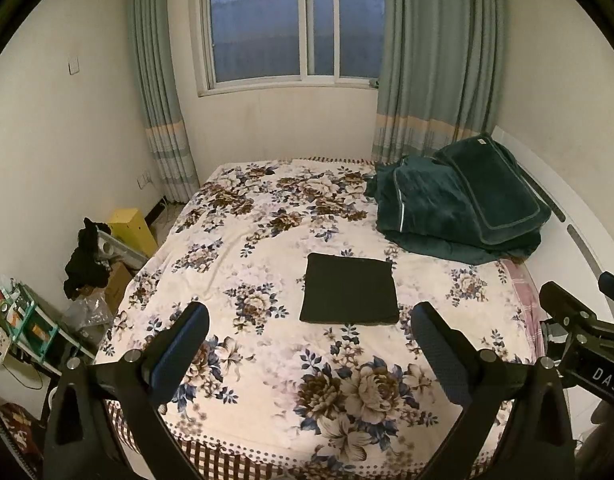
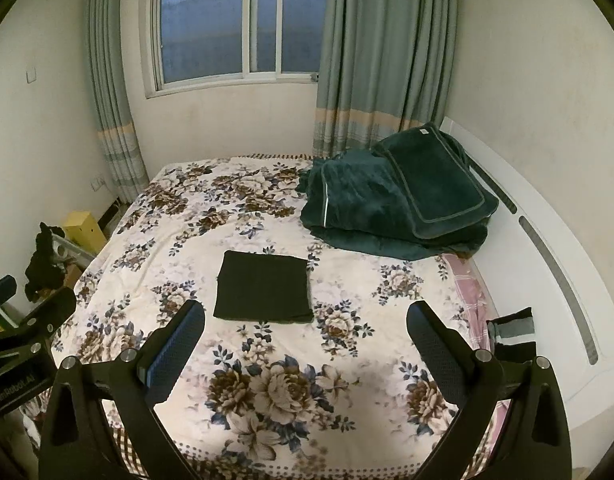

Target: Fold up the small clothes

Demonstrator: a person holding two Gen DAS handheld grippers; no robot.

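Note:
A small black garment (image 1: 350,289) lies folded into a flat square in the middle of the floral bed cover (image 1: 267,352); it also shows in the right wrist view (image 2: 263,287). My left gripper (image 1: 310,322) is open and empty, held above the near part of the bed, short of the garment. My right gripper (image 2: 306,320) is open and empty too, at about the same distance from it. The right gripper's body shows at the right edge of the left wrist view (image 1: 579,320).
A dark green blanket and pillow (image 1: 463,208) are piled at the bed's far right by the white headboard (image 2: 547,248). A black cloth (image 1: 87,258), boxes and a cluttered rack (image 1: 23,320) stand on the floor left of the bed. A window with curtains is behind.

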